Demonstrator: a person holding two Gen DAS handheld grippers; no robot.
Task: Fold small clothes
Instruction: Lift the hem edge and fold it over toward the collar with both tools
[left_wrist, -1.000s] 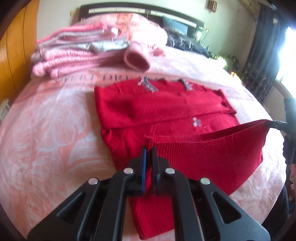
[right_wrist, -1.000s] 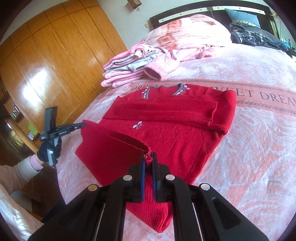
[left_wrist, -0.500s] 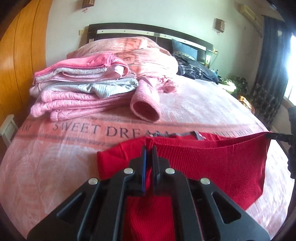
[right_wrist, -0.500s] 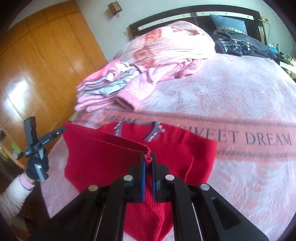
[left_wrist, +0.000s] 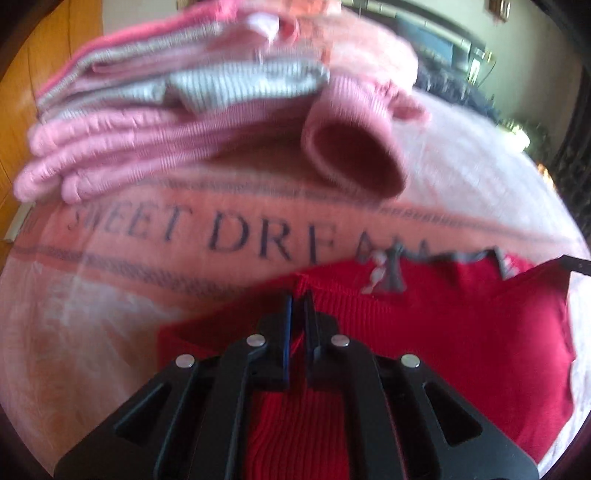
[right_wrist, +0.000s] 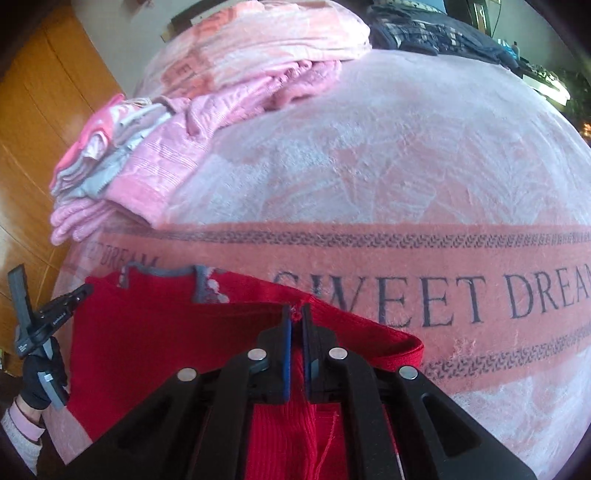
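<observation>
Left gripper (left_wrist: 298, 295) — fingers pinched together on the hem of the red sweater (left_wrist: 461, 332), a thread of red knit showing between the pads. It points forward, toward the head of the bed. In the right wrist view the same tool appears at the far left edge, held upright-tilted by a black-gloved hand (right_wrist: 40, 384) with a pale pink cuff below it, its tip at the sweater's left corner.

Right gripper (right_wrist: 295, 312) — likewise clamped on the red hem, red fabric bunched between the closed fingers, pointing toward the headboard end.

The sweater lies on the pink blanket (right_wrist: 369, 147), its lower edge carried up between the two grippers so the hem sits just below the grey-trimmed neckline (right_wrist: 166, 271). The fold's edge near the right gripper rests on the salmon band printed "SWEET DREAM" (right_wrist: 461, 295).

Beyond the band, at left: stack of folded pink and grey clothes (left_wrist: 147, 122), a pink cuffed sleeve (left_wrist: 351, 155) hanging open off its front. Left view is motion-blurred. A rolled pink quilt (right_wrist: 258, 40) and dark clothing (right_wrist: 443, 33) lie at the head of the bed; wooden wardrobe (right_wrist: 37, 129) at left.
</observation>
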